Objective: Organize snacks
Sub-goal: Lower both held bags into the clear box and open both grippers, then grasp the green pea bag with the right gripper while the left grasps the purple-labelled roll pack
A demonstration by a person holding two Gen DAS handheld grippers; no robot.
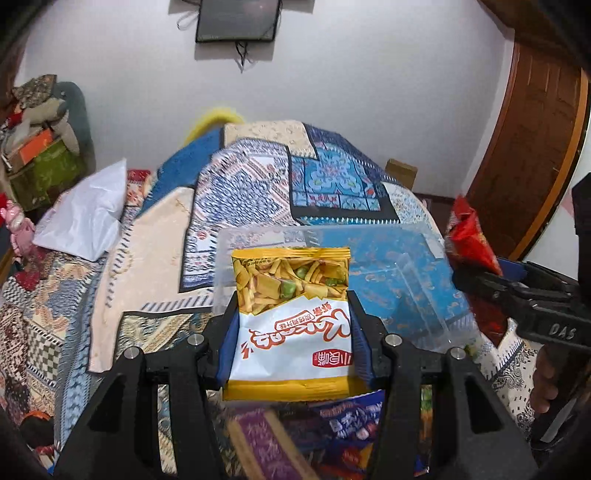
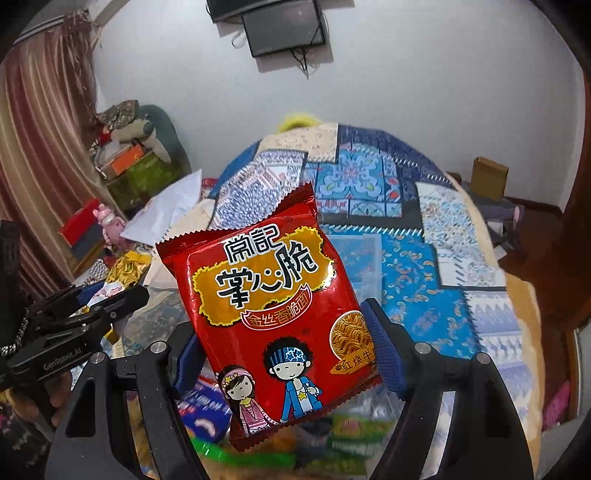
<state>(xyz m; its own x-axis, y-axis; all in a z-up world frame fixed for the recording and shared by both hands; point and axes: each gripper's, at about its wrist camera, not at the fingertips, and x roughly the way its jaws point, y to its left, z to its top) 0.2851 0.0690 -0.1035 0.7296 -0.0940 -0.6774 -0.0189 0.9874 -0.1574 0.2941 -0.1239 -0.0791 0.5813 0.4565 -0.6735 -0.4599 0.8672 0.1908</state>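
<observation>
Two snack packets are up off the bed at once, one in each of my tools. My left gripper (image 1: 293,314) is clamped on a single yellow-and-white foil packet of mixed crackers and green peas (image 1: 291,317), its blue-padded fingers (image 1: 360,347) pressing both side edges; the packet is held level in front of the camera, upside down to my view, with its top seam over the near wall of one clear rectangular plastic storage box (image 1: 406,280). That box sits open on the blue patchwork bedspread (image 1: 255,181), and I count nothing inside it that I can make out.

My right gripper (image 2: 286,339) is closed on one glossy red foil packet of crispy noodles (image 2: 269,306) — two cartoon children printed on its front — held tilted, its upper corner leaning away to the right. In the left wrist view the same red packet pokes out at the far right edge, beside the box.

Below both grippers lies a blurred heap of more snack packets (image 2: 343,432) — blue, green and purple wrappers, too smeared to count. One white plastic bag (image 1: 85,214) lies crumpled on the bedspread's left side. One dark wall-mounted screen (image 2: 284,29) hangs above.
</observation>
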